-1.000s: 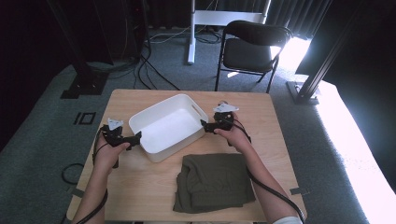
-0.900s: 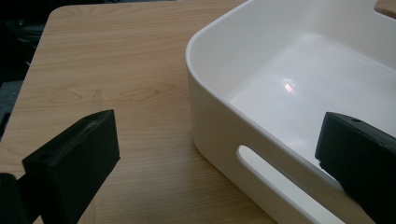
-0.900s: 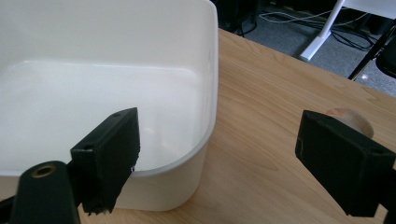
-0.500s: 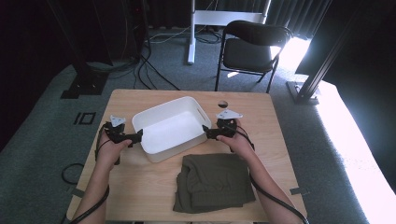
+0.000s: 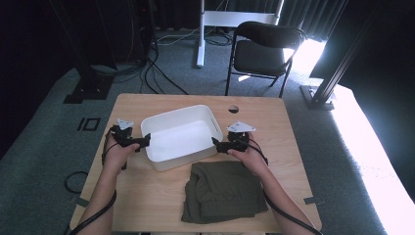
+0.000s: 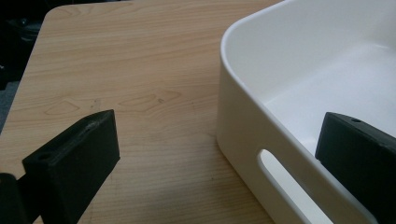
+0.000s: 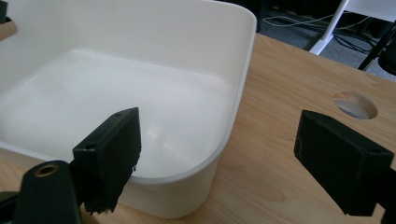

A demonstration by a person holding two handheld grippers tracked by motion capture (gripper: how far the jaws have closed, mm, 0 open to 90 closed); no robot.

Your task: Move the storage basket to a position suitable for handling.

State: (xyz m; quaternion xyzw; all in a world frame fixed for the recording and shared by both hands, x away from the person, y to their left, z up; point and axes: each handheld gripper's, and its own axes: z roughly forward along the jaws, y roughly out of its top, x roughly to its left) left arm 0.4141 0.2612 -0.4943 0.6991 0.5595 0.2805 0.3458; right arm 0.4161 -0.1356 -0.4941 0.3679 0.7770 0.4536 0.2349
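A white bin (image 5: 180, 137) sits near the middle of the wooden table (image 5: 147, 196), turned a little askew to the table's edges, and it holds nothing. The left gripper (image 5: 139, 142) is at the bin's left end and the right gripper (image 5: 219, 144) at its right end.

In the left gripper view its 2 fingers (image 6: 74, 158) stand wide apart and straddle the bin's left wall: 1 finger is over bare table outside the wall, the other over the bin's inside, above the slot handle (image 6: 285, 179). Neither finger visibly presses the wall.

In the right gripper view the 2 fingers (image 7: 109, 149) are likewise spread wide across the bin's right corner, 1 over the white floor inside, the other over the table beside a round hole (image 7: 355, 105) in the wood.

A folded olive-green cloth (image 5: 222, 191) lies just in front of the bin, toward the table's near edge, under the right forearm. Open wood runs to the left of the bin, behind it toward the far edge, and along the right side. A black chair (image 5: 262, 49) stands on the carpet beyond the table.
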